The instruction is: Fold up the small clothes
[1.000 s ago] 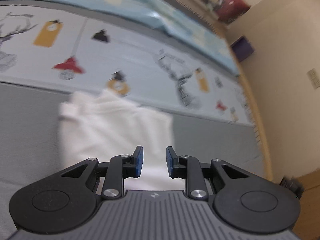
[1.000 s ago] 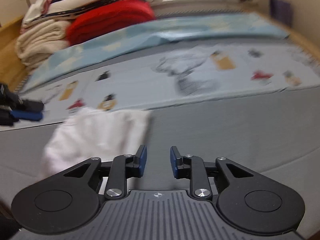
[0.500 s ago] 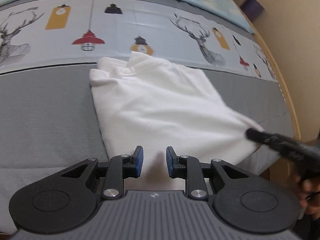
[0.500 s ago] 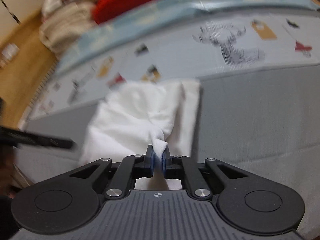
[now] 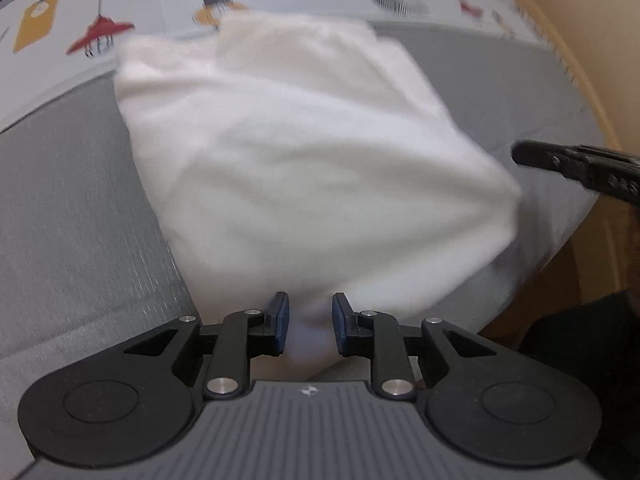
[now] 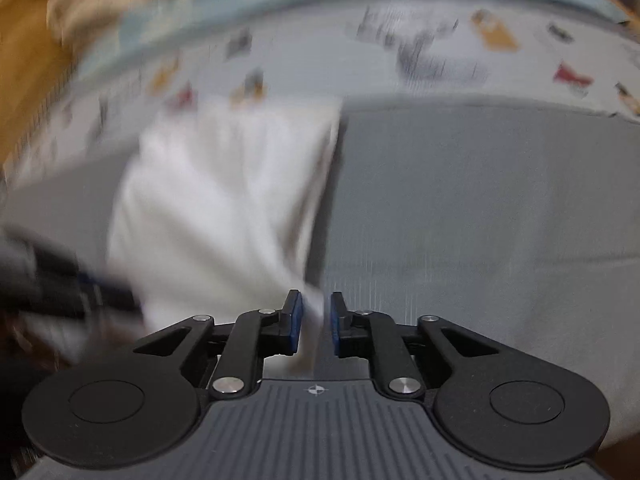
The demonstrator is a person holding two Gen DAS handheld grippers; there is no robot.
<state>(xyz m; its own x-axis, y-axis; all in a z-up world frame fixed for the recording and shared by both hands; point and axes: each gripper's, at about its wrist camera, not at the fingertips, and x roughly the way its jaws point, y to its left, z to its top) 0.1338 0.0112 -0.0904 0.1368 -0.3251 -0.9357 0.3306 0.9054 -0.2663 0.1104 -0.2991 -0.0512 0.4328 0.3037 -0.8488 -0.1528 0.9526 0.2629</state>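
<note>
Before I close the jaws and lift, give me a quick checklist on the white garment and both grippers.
1. Left gripper jaws open: ok, there is a gap between them.
2. White garment between the left jaws: ok, its near edge lies in the gap.
3. Right gripper gripping cloth: not ok, the jaws stand apart with only a tip of cloth between them.
4. Garment lying flat on the grey sheet: ok in the left wrist view, though blurred.
5. Grippers apart from each other: ok, the right one shows off the garment's corner in the left wrist view.
6. Which garment edge each gripper faces: cannot tell, both views are blurred.
</note>
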